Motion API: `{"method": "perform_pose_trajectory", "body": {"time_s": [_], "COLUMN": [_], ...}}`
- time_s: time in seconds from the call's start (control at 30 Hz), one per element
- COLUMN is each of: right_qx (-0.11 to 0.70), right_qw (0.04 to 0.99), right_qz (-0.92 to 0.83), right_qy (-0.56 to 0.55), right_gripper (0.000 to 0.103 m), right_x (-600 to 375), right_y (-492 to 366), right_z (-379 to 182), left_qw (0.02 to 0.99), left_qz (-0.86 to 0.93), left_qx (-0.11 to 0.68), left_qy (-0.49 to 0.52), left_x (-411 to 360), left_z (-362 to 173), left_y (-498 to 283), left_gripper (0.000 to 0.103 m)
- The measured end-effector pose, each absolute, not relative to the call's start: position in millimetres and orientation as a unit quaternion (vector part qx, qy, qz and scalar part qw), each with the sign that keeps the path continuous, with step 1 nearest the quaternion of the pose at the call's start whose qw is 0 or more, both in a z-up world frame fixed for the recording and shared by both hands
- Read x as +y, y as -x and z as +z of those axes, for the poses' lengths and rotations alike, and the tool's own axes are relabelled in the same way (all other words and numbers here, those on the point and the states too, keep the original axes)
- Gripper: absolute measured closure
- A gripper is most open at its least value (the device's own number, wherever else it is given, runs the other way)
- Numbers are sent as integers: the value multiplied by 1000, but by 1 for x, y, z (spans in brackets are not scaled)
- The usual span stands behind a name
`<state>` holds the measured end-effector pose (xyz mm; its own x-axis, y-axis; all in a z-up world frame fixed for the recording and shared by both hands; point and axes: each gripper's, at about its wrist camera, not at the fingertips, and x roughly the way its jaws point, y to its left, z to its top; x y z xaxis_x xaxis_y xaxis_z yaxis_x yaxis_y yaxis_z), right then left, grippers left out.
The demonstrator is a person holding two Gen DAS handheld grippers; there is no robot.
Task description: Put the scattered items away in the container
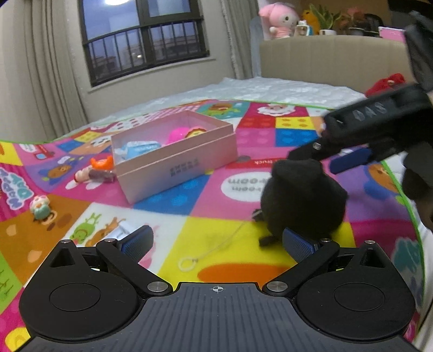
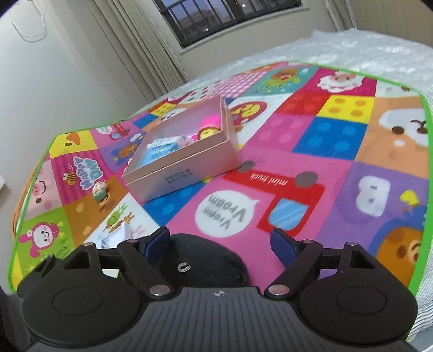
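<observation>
Toys lie scattered across a bright cartoon play mat (image 1: 216, 238) spread over a bed, where a person works with two hand-held grippers. Near the mat's middle sits the pink box (image 1: 173, 159), lidless, already holding a blue packet (image 1: 140, 150), a pink ball (image 1: 177, 135) and a small round-faced figure (image 1: 196, 132). Just beside the box's left wall lie an orange clip (image 1: 102, 162) and a small doll-like toy (image 1: 93, 176); well apart from them, toward the mat's left edge, stands a little mushroom-capped figurine (image 1: 40, 207). A white packet (image 1: 123, 230) rests on the mat close to the left gripper's left finger. A black plush toy (image 1: 303, 197) sits on the mat in front of the left gripper (image 1: 216, 241), whose jaws stand spread with nothing between them, its right pad just in front of the plush; a thin white loop string (image 1: 205, 251) trails across the yellow square between the fingers. The right gripper (image 2: 220, 243) hovers above the plush, its jaws apart and no pad pressing on the toy, which shows just below and between its fingers in the right wrist view, nearer the left finger. A window (image 1: 143, 40) with dark bars, pale curtains (image 1: 35, 67) and a padded headboard (image 1: 333, 56) topped with a pink stuffed animal (image 1: 280, 20) fill the background.
</observation>
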<state>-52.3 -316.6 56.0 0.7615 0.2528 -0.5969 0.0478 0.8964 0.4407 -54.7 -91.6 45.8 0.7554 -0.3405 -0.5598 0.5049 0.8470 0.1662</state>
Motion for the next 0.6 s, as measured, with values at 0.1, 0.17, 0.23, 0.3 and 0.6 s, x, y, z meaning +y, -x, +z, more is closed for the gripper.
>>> {"method": "perform_pose_trajectory", "body": {"time_s": [0.1,0.17,0.23,0.3,0.6], "right_qx": [322,312,306,306,238], "right_qw": [923,930,934,934,959], "right_qz": [35,12,-4,-2,59], "right_qy": [-207,-194,-184,-182,-141], "right_gripper": [17,17,17,17,0], "right_x": [-325,-330,-334,-338,-318], "right_y": [53,54,53,53,82], "right_z": [55,54,52,48,68], "left_qw": [929,931,932,933,937], "left_qz": [-209,-203,-202,-197,-174], "left_qx": [265,264,261,265,276], "left_qy": [-153,-149,-146,-146,-123], "left_x": [-98,-97,-92,-87,-66], "left_z": [48,50,51,50,47], "left_y": [48,47,50,52,55], "left_gripper": [0,0,0,0,0]}}
